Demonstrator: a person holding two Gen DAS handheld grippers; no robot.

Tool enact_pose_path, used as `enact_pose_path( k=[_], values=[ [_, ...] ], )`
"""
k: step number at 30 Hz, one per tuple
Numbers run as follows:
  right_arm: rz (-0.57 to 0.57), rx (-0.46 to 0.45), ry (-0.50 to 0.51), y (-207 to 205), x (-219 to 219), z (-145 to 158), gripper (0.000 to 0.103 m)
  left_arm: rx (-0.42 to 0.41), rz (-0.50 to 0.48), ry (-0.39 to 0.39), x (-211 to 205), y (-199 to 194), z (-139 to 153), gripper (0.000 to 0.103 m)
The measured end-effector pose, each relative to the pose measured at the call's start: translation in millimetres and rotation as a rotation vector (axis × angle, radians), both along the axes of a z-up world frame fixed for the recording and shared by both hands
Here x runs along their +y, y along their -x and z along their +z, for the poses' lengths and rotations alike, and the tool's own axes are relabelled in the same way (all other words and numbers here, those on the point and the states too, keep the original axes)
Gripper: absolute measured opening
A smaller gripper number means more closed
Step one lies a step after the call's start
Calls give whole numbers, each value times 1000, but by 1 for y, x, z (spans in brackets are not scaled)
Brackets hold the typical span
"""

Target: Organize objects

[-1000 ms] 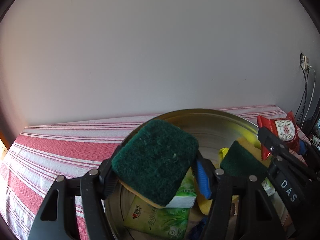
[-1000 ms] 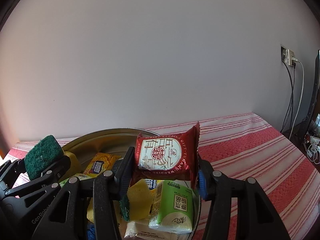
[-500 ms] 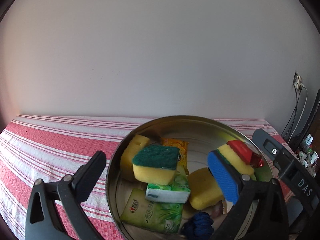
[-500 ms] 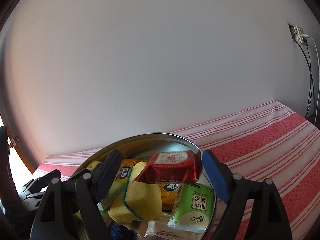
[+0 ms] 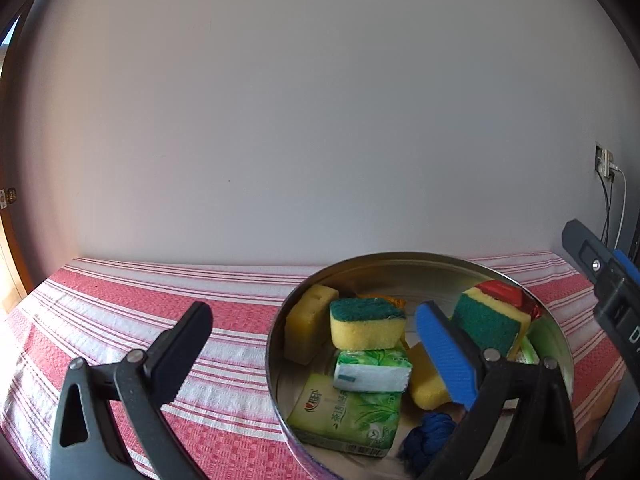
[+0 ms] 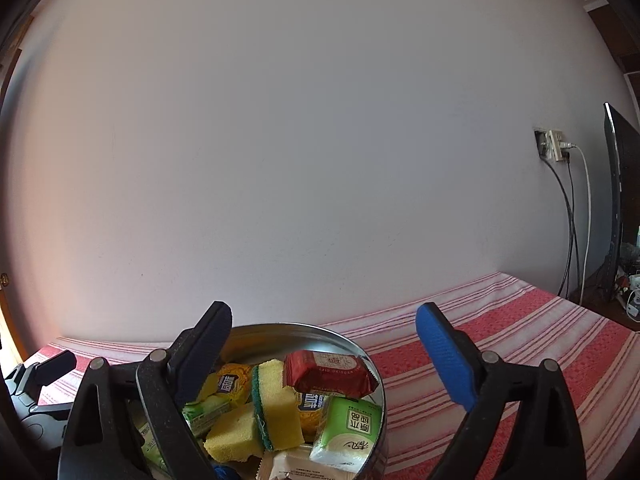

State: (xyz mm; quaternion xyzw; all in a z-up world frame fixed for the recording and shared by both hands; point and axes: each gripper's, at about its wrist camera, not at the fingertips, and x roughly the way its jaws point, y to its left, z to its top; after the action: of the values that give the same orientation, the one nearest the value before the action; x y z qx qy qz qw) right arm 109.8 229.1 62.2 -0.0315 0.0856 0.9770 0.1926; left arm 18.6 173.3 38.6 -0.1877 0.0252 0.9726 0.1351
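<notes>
A round metal tin (image 5: 276, 336) (image 6: 374, 364) sits on the red striped cloth. It holds yellow sponges with green scourers (image 5: 365, 322) (image 6: 276, 404), green tissue packs (image 5: 346, 412) (image 6: 348, 428), a red snack packet (image 5: 502, 294) (image 6: 330, 374), yellow snack packets (image 6: 230, 384) and a blue cord bundle (image 5: 426, 434). My left gripper (image 5: 312, 356) is open and empty just above the tin's near left rim. My right gripper (image 6: 322, 356) is open and empty, above the tin's right side, over the red packet.
The red-and-white striped cloth (image 5: 140, 312) (image 6: 520, 340) covers the table up to a plain white wall. A wall socket with cables (image 6: 554, 146) and a dark screen edge (image 6: 616, 200) are at the far right. The right gripper's body (image 5: 608, 280) shows at the left view's right edge.
Both grippers opened: the left let the green-topped sponge fall into the tin, the right let the red packet drop onto the pile. Both have drawn back and up.
</notes>
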Motion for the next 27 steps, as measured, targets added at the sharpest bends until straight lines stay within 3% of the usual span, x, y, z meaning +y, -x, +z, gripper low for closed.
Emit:
enact_pose_path(
  k=[8, 27],
  values=[
    [-19, 5, -86, -5, -29, -2, 98, 65, 39, 29, -1, -2, -13, 103],
    [-114, 114, -140, -54, -50, 1, 102, 60, -13, 9, -13, -31, -8, 103]
  ],
)
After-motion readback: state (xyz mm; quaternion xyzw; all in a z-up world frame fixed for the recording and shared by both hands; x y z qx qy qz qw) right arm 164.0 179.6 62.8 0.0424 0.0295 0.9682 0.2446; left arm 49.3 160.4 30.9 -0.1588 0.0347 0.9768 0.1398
